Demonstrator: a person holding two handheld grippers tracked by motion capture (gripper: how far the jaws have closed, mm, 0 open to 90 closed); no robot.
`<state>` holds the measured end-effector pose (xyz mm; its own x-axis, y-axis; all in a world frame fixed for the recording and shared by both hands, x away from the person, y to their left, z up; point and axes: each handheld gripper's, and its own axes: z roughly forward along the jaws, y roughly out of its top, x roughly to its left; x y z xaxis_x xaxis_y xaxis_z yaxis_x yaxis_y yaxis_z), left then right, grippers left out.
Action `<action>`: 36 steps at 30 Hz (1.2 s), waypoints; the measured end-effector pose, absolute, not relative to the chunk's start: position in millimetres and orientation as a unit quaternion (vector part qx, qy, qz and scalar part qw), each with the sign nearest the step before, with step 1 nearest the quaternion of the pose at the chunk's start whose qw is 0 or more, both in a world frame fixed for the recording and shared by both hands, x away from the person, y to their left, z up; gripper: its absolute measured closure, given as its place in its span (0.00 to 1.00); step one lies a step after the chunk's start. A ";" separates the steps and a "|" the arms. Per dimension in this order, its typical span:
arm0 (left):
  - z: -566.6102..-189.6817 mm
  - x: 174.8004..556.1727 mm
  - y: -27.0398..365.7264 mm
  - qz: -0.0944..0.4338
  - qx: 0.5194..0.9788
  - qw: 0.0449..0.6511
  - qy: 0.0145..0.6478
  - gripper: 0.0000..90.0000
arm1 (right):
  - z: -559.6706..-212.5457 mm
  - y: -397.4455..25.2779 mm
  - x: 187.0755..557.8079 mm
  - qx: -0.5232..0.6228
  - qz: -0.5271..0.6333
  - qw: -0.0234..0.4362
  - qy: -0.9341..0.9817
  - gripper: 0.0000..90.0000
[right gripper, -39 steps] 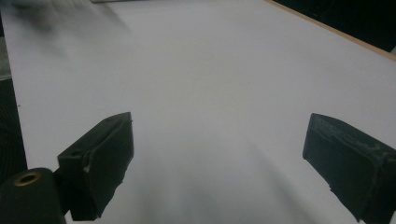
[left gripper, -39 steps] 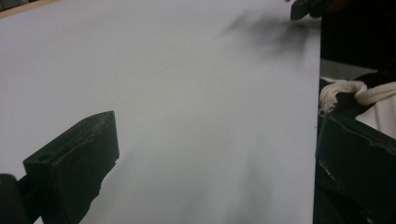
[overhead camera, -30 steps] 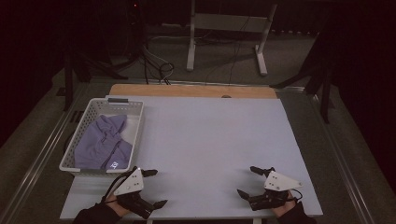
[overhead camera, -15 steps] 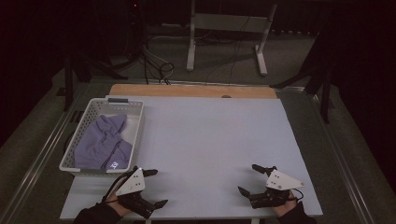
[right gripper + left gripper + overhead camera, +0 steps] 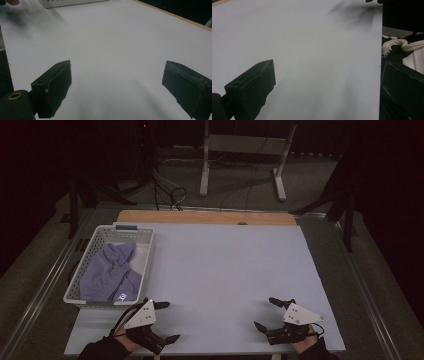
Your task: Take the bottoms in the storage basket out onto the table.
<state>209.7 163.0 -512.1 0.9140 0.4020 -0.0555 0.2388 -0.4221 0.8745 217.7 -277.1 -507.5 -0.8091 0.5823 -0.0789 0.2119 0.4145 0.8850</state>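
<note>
A pale white table (image 5: 220, 270) fills the centre of the high view, a strip of bare wood (image 5: 205, 217) running along its far edge at the top. A white slotted basket (image 5: 145, 257) sits directly on it at the left of the frame, close to the left edge, with a lavender garment (image 5: 107, 275) folded inside. The rest of the surface lies bare.

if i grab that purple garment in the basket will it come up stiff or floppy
Probably floppy: the garment lies crumpled with soft folds in the basket, so it should drape and trail from one pinch. It looks light, so the basket may shift if cloth snags.
</note>
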 end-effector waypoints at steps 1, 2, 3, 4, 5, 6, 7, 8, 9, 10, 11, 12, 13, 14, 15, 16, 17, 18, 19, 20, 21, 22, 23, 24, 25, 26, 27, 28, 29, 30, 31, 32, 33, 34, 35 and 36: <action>-510.3 209.4 161.9 0.080 0.841 0.501 0.189 0.00 | -507.1 -277.6 217.0 0.244 0.486 0.192 0.817 0.10; -510.3 209.4 161.9 0.080 0.841 0.501 0.189 0.00 | -507.1 -277.6 216.9 0.244 0.488 0.191 0.816 0.10; -508.5 209.1 160.7 0.079 0.842 0.500 0.187 0.00 | -507.0 -277.4 216.5 0.244 0.489 0.189 0.816 0.10; -508.5 209.1 160.7 0.079 0.842 0.500 0.187 0.00 | -507.0 -277.4 216.5 0.244 0.489 0.189 0.816 0.10; -506.1 209.1 159.2 0.076 0.843 0.499 0.183 0.00 | -506.6 -277.4 215.4 0.244 0.488 0.189 0.816 0.10; -506.1 209.1 159.2 0.076 0.843 0.499 0.183 0.00 | -506.6 -277.4 215.4 0.244 0.488 0.189 0.816 0.10; -503.2 208.9 157.6 0.074 0.845 0.498 0.179 0.00 | -506.4 -277.9 215.0 0.246 0.489 0.191 0.815 0.10; -503.2 208.9 157.6 0.074 0.845 0.498 0.179 0.00 | -506.4 -277.9 215.0 0.246 0.489 0.191 0.815 0.10; -500.1 207.6 155.5 0.073 0.847 0.498 0.174 0.00 | -506.1 -278.4 214.7 0.249 0.488 0.191 0.815 0.10; -500.1 207.6 155.5 0.073 0.847 0.498 0.174 0.00 | -506.1 -278.4 214.7 0.249 0.488 0.191 0.815 0.10; -497.7 206.6 154.3 0.072 0.848 0.496 0.171 0.00 | -506.5 -278.8 214.8 0.249 0.492 0.190 0.813 0.10; -494.4 205.3 152.9 0.072 0.848 0.499 0.164 0.00 | -506.3 -279.3 214.4 0.250 0.491 0.191 0.812 0.10; -494.4 205.3 152.9 0.072 0.848 0.499 0.164 0.00 | -506.3 -279.3 214.4 0.250 0.491 0.191 0.812 0.10; -491.6 204.6 151.6 0.070 0.848 0.500 0.162 0.00 | -506.1 -279.5 214.0 0.251 0.490 0.192 0.812 0.10; -488.1 203.7 150.2 0.068 0.849 0.500 0.157 0.00 | -506.1 -279.8 213.8 0.251 0.491 0.194 0.811 0.10; -488.1 203.7 150.2 0.068 0.849 0.500 0.157 0.00 | -506.1 -279.8 213.8 0.251 0.491 0.194 0.811 0.10; -484.8 203.0 149.0 0.066 0.852 0.496 0.154 0.00 | -506.4 -279.0 213.4 0.252 0.493 0.195 0.809 0.10; -484.8 203.0 149.0 0.066 0.852 0.496 0.154 0.00 | -506.4 -279.0 213.4 0.252 0.493 0.195 0.809 0.10; -480.7 201.3 147.4 0.065 0.854 0.493 0.150 0.00 | -506.4 -278.7 213.2 0.253 0.491 0.197 0.810 0.10; -480.7 201.3 147.4 0.065 0.854 0.493 0.150 0.00 | -506.4 -278.7 213.2 0.253 0.491 0.197 0.810 0.10; -477.0 200.3 146.2 0.061 0.857 0.492 0.144 0.00 | -506.3 -278.7 212.7 0.254 0.492 0.197 0.809 0.10; -477.0 200.3 146.2 0.061 0.857 0.492 0.144 0.00 | -506.2 -278.9 212.6 0.253 0.492 0.198 0.809 0.10; -472.7 199.3 145.6 0.065 0.859 0.489 0.138 0.00 | -505.8 -278.9 212.1 0.254 0.492 0.197 0.809 0.10; -472.7 199.3 145.6 0.065 0.859 0.489 0.138 0.00 | -505.8 -278.9 212.1 0.254 0.492 0.197 0.809 0.10; -467.8 198.4 145.6 0.060 0.859 0.491 0.135 0.00 | -505.3 -279.0 212.0 0.252 0.493 0.198 0.809 0.10; -467.8 198.4 145.6 0.060 0.859 0.491 0.135 0.00 | -505.3 -279.0 212.0 0.252 0.493 0.198 0.809 0.10; -463.4 197.8 146.0 0.062 0.859 0.492 0.131 0.00 | -504.9 -278.7 211.6 0.252 0.495 0.197 0.808 0.10; -463.4 197.8 146.0 0.062 0.859 0.492 0.131 0.00 | -504.9 -278.7 211.6 0.252 0.495 0.197 0.808 0.10; -461.0 198.1 146.6 0.063 0.860 0.489 0.130 0.00 | -504.9 -278.6 211.5 0.252 0.495 0.196 0.808 0.10; -459.7 198.1 147.0 0.066 0.861 0.487 0.130 0.00 | -504.9 -278.5 211.4 0.253 0.492 0.199 0.809 0.10; -456.9 199.1 148.1 0.066 0.861 0.488 0.129 0.00 | -504.9 -278.5 211.2 0.253 0.492 0.198 0.809 0.10; -456.9 199.1 148.1 0.066 0.861 0.488 0.129 0.00 | -504.9 -278.5 211.2 0.253 0.492 0.198 0.809 0.10; -454.7 200.2 148.9 0.070 0.862 0.485 0.128 0.00 | -504.9 -278.6 211.3 0.252 0.494 0.197 0.808 0.10; -454.7 200.2 148.9 0.070 0.862 0.485 0.128 0.00 | -504.9 -278.6 211.3 0.252 0.494 0.197 0.808 0.10; -453.4 200.8 149.3 0.069 0.863 0.484 0.128 0.00 | -504.9 -278.6 211.3 0.253 0.495 0.197 0.808 0.10; -453.4 200.8 149.3 0.069 0.863 0.484 0.128 0.00 | -505.0 -278.7 211.2 0.254 0.496 0.195 0.807 0.10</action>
